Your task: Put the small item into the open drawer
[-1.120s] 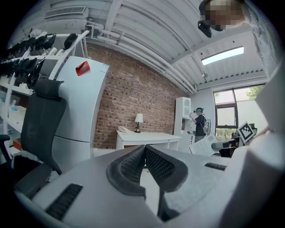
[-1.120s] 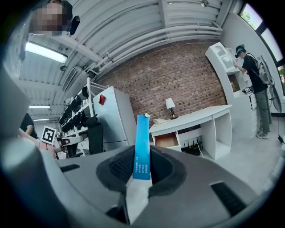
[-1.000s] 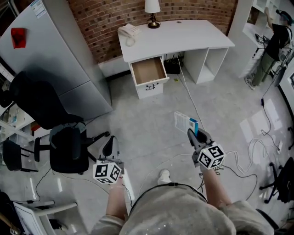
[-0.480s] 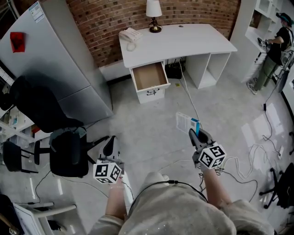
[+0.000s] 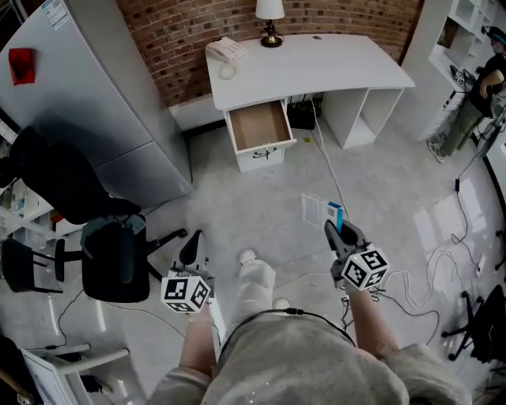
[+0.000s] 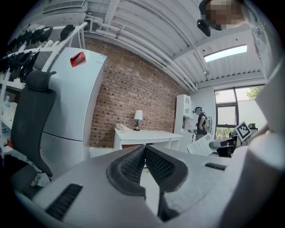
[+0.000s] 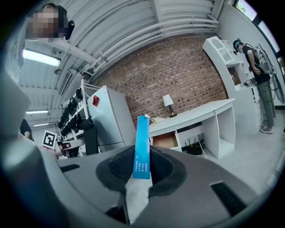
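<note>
The small item is a flat blue and white box (image 5: pixel 319 212). My right gripper (image 5: pixel 334 231) is shut on it, out over the floor. The right gripper view shows the box's blue edge (image 7: pixel 142 147) standing upright between the pads. The open drawer (image 5: pixel 257 125) hangs empty under the left end of the white desk (image 5: pixel 332 67), well ahead of both grippers. From the right gripper it lies straight in front, as the drawer (image 7: pixel 165 140). My left gripper (image 5: pixel 190 249) is low at the left, near a chair. Its pads (image 6: pixel 133 162) meet with nothing between them.
A tall grey fridge (image 5: pixel 95 95) stands left of the desk. Black office chairs (image 5: pixel 111 261) crowd the left side. Cables (image 5: pixel 427 277) trail over the floor at the right. A phone (image 5: pixel 225 50) and a lamp (image 5: pixel 271 16) sit on the desk. A person (image 5: pixel 482 87) stands at far right.
The person has stepped forward: a leg and shoe now show between the grippers. The desk and drawer have shifted slightly in view. Both grippers keep their hold and place.
</note>
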